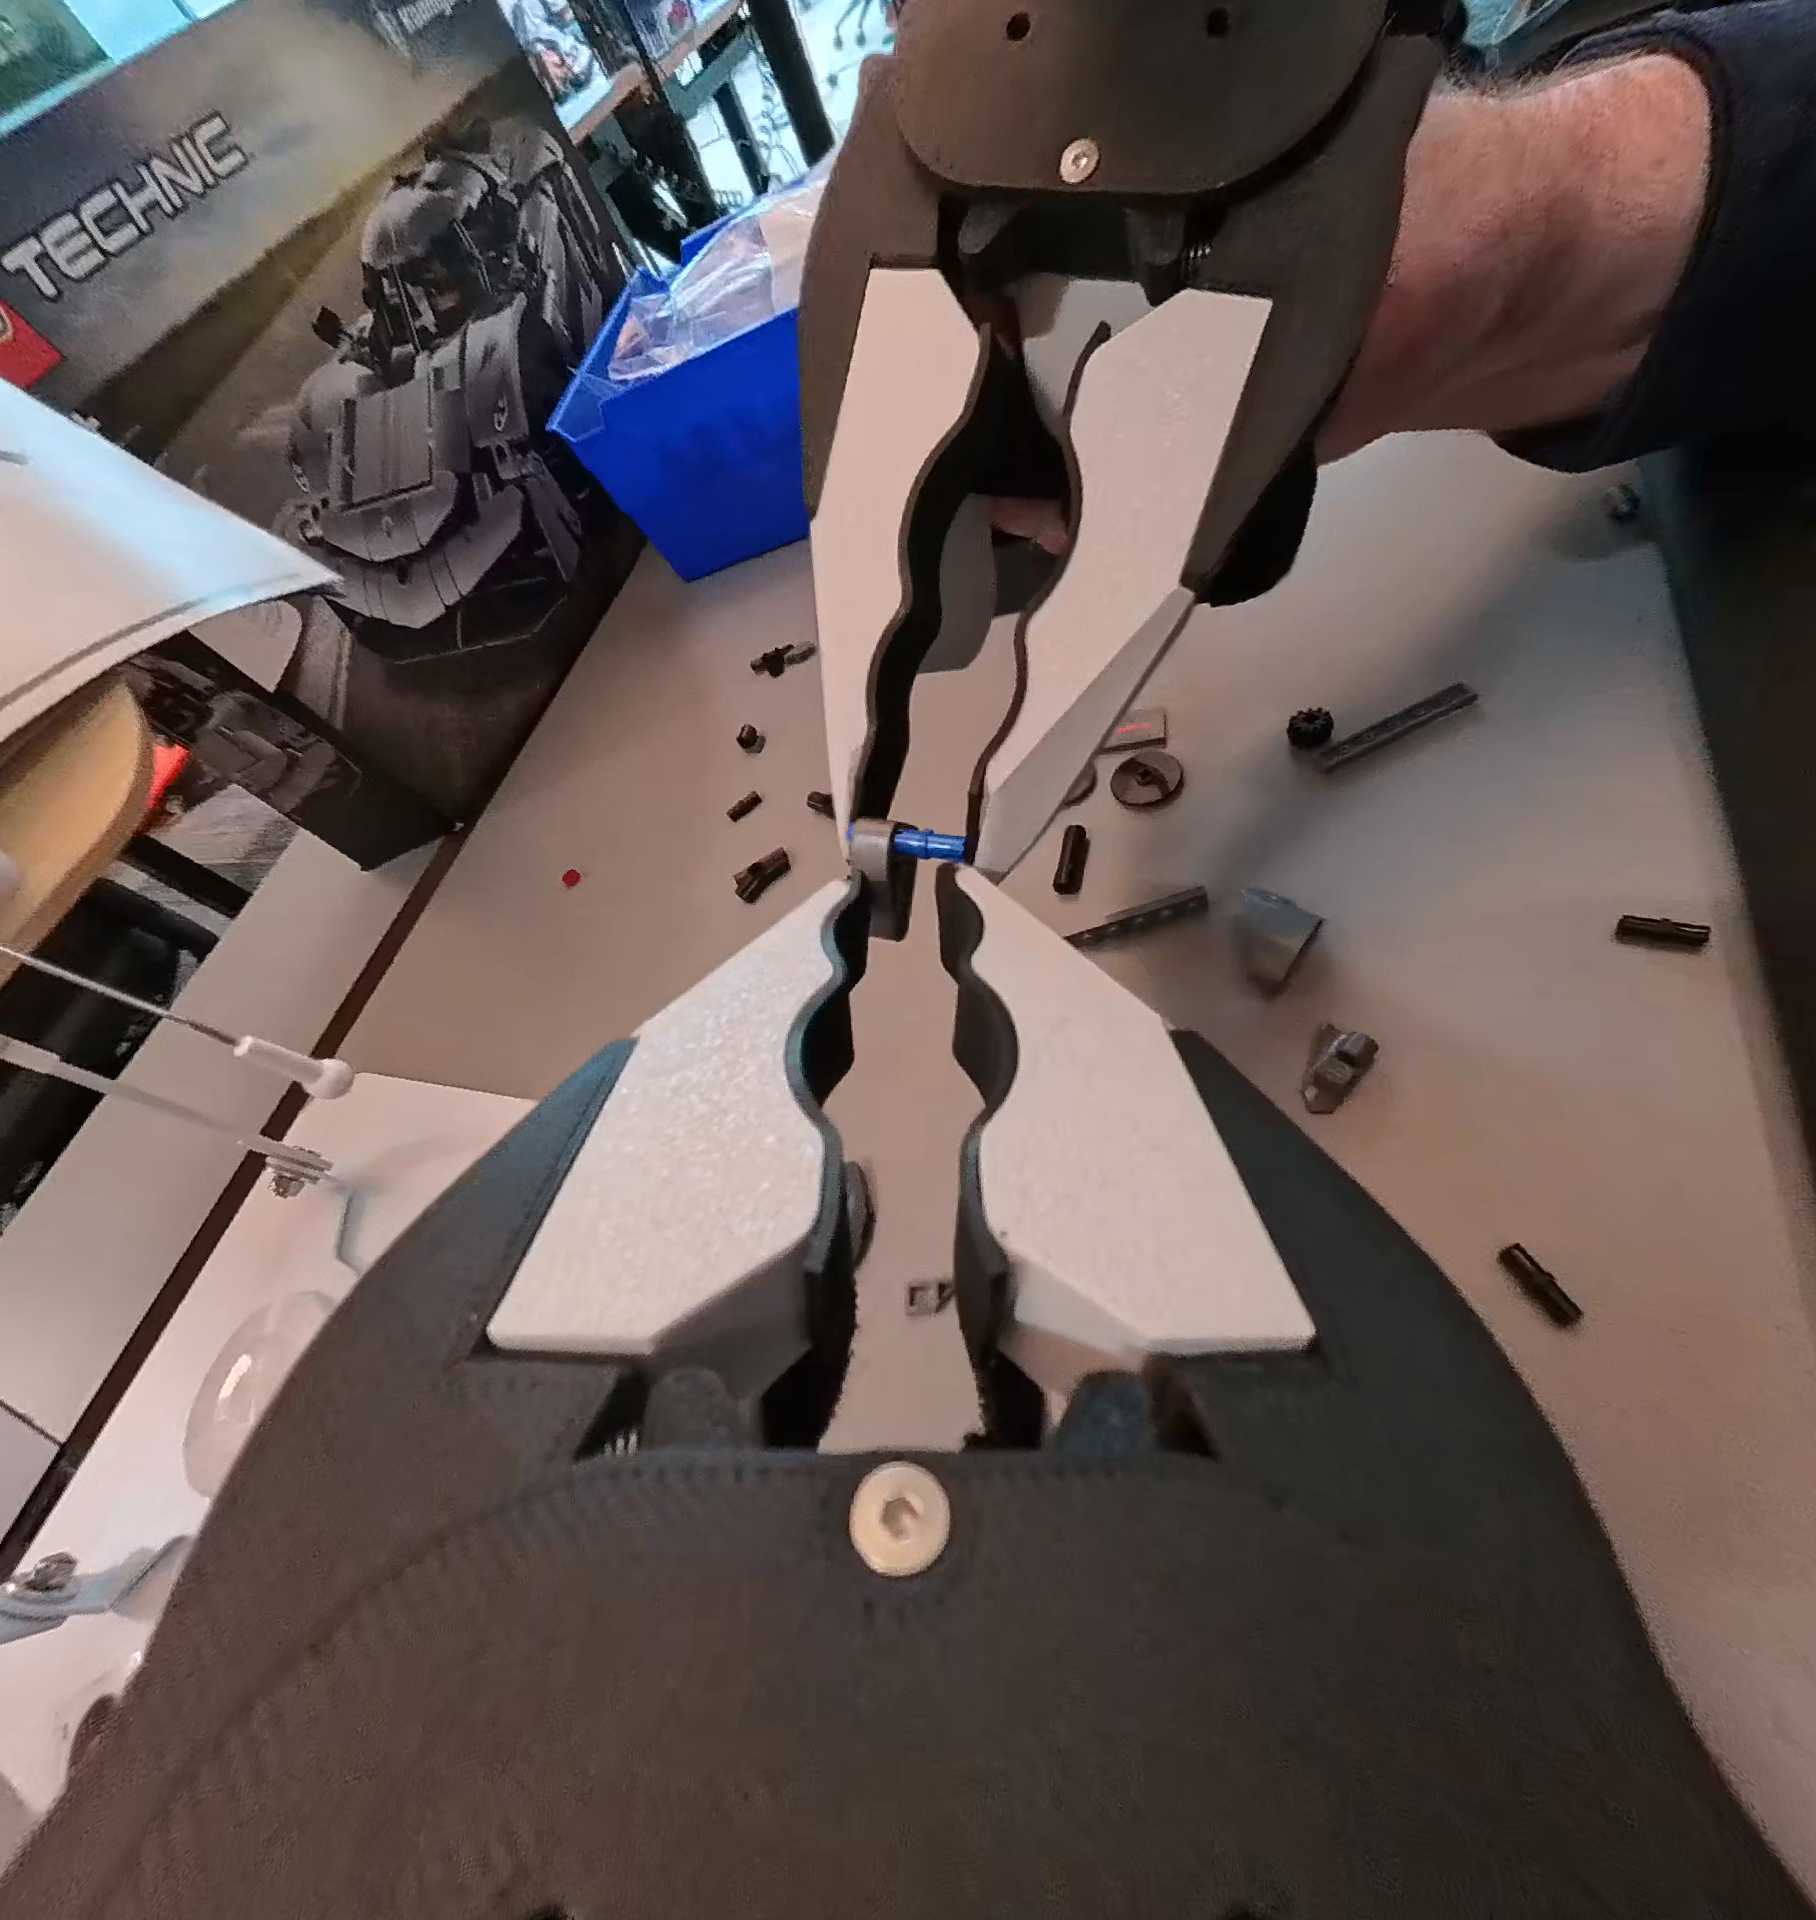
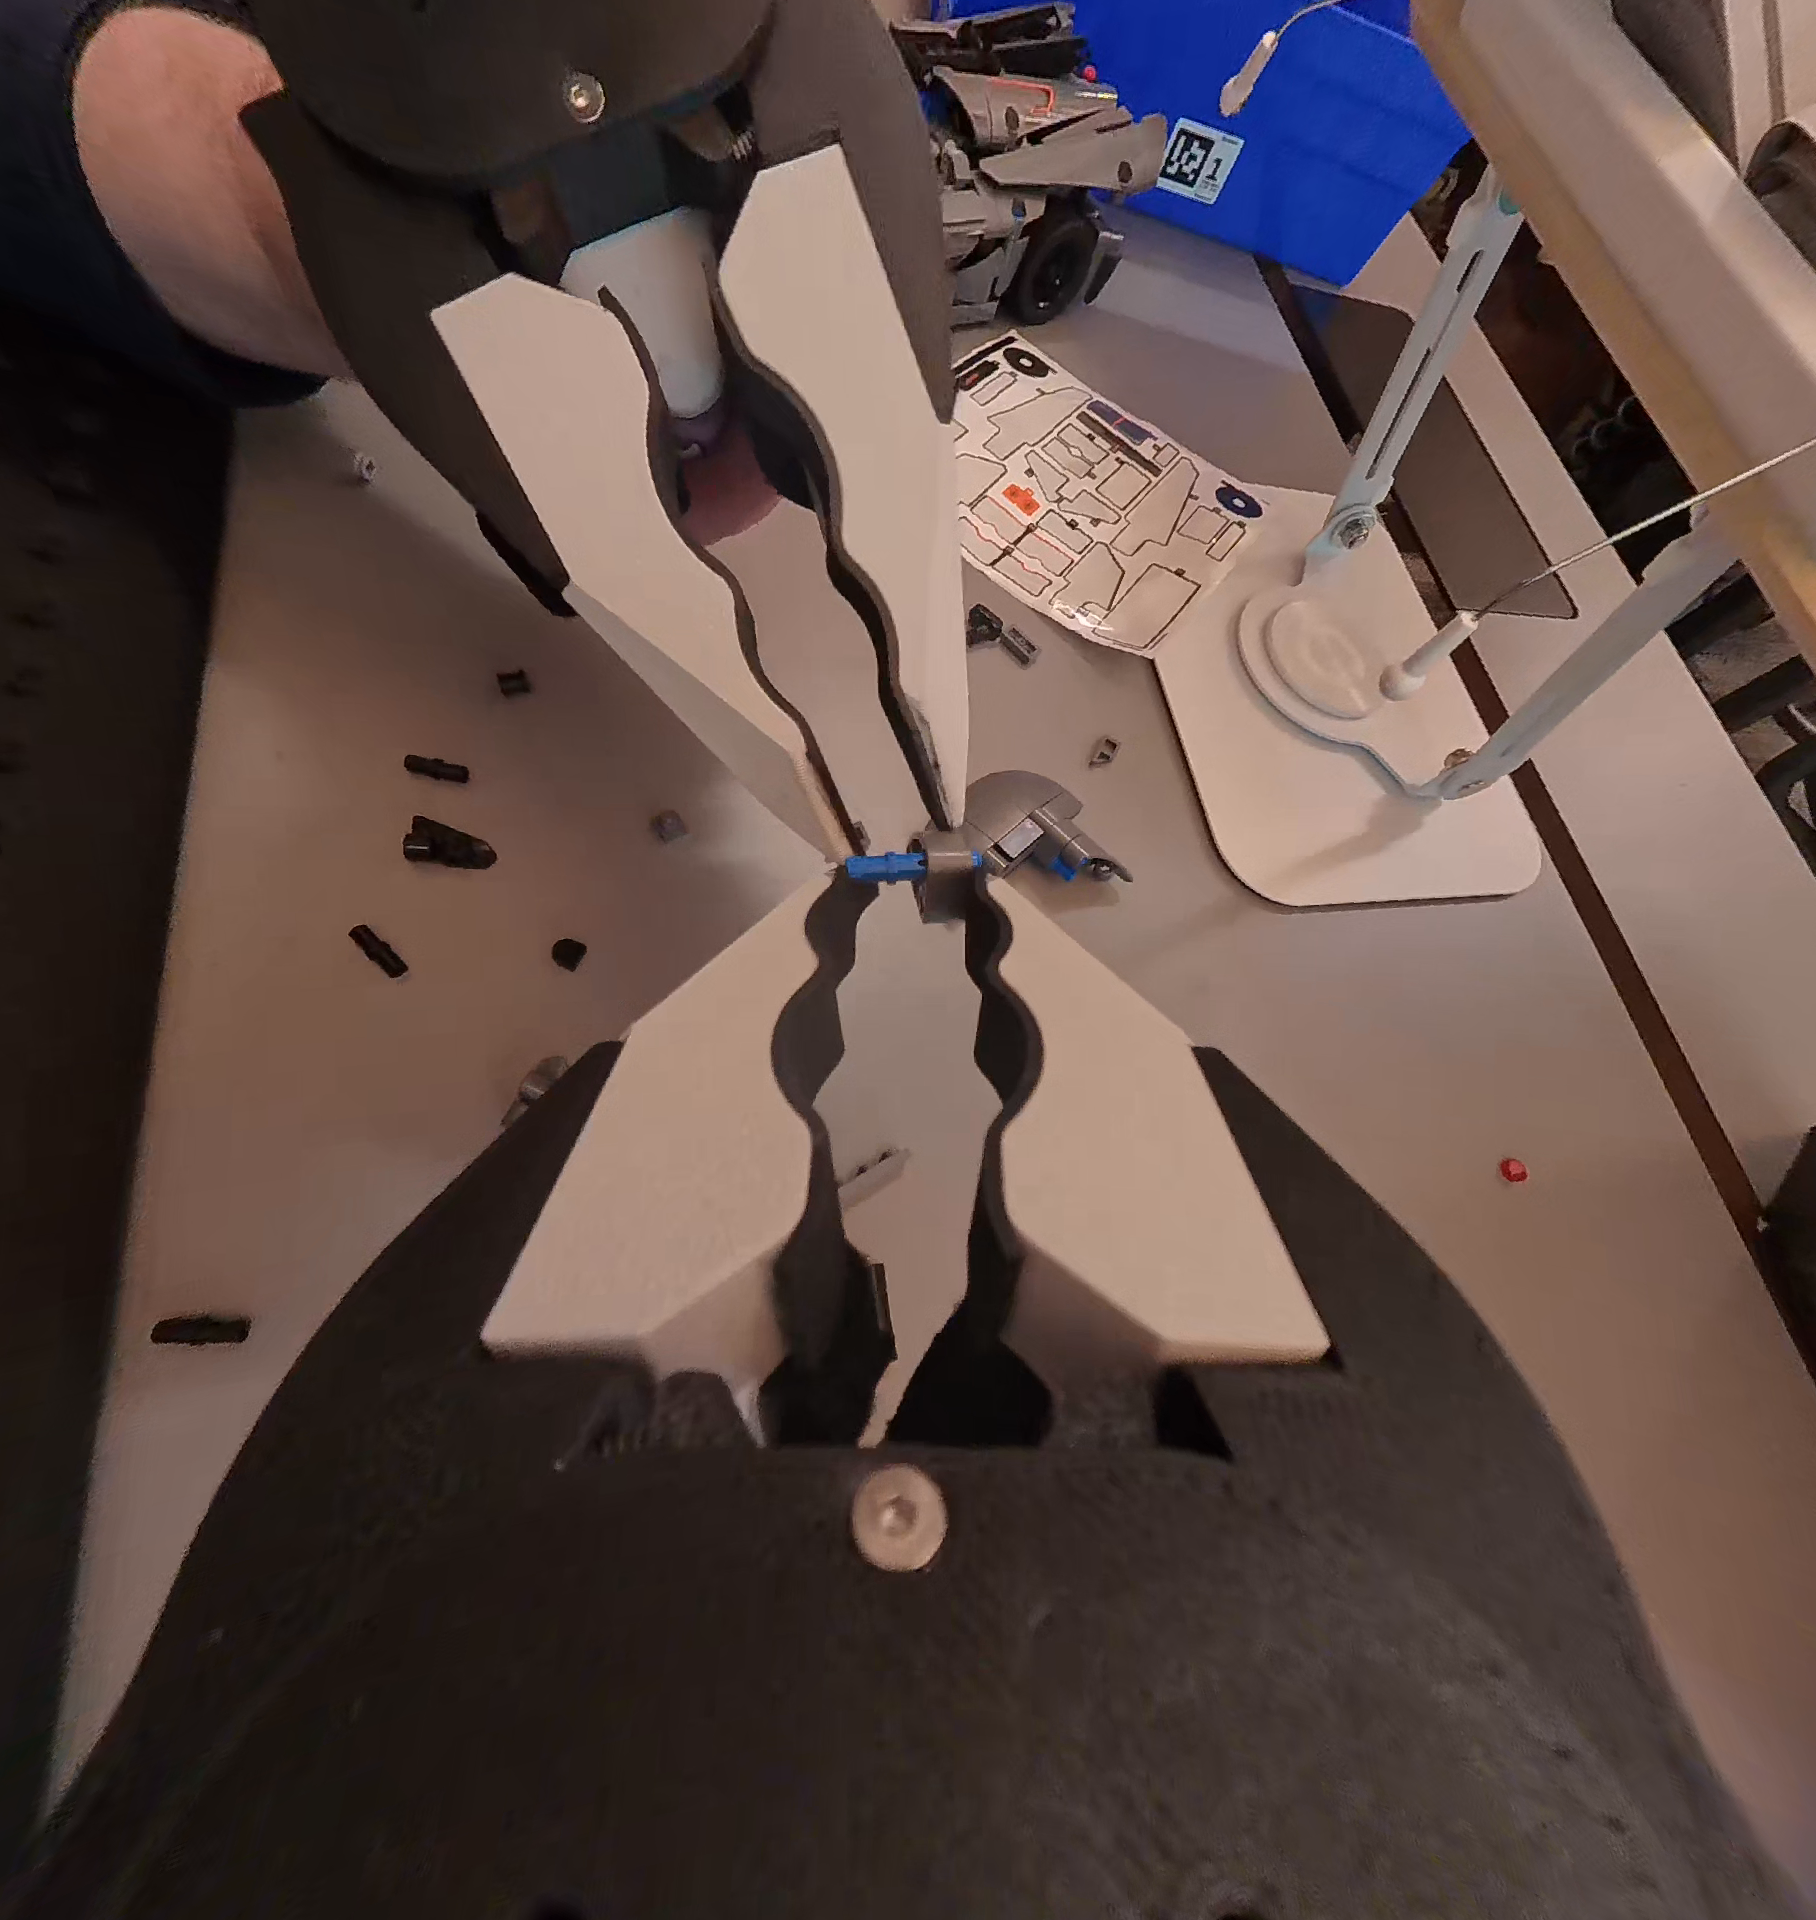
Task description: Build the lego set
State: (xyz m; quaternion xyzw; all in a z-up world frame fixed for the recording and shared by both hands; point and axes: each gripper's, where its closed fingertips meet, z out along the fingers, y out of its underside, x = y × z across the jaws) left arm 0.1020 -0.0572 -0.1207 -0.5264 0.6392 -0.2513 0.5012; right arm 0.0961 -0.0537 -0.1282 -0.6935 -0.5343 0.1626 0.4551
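A small grey connector (image 1: 883, 868) with a blue pin (image 1: 930, 844) pushed sideways through it is held above the table.

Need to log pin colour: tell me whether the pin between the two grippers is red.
No, the pin pushed through the grey piece is blue.

Pin (image 1: 927, 844) in connector (image 1: 880, 854), between opposed tool tips.

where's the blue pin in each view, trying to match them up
Left wrist view: the blue pin lies level just above centre, its left end in a grey piece, between the tips of both grippers.
Right wrist view: the blue pin is just above centre, the grey piece on its right end.
Shared landmark: the small red stud on the table.
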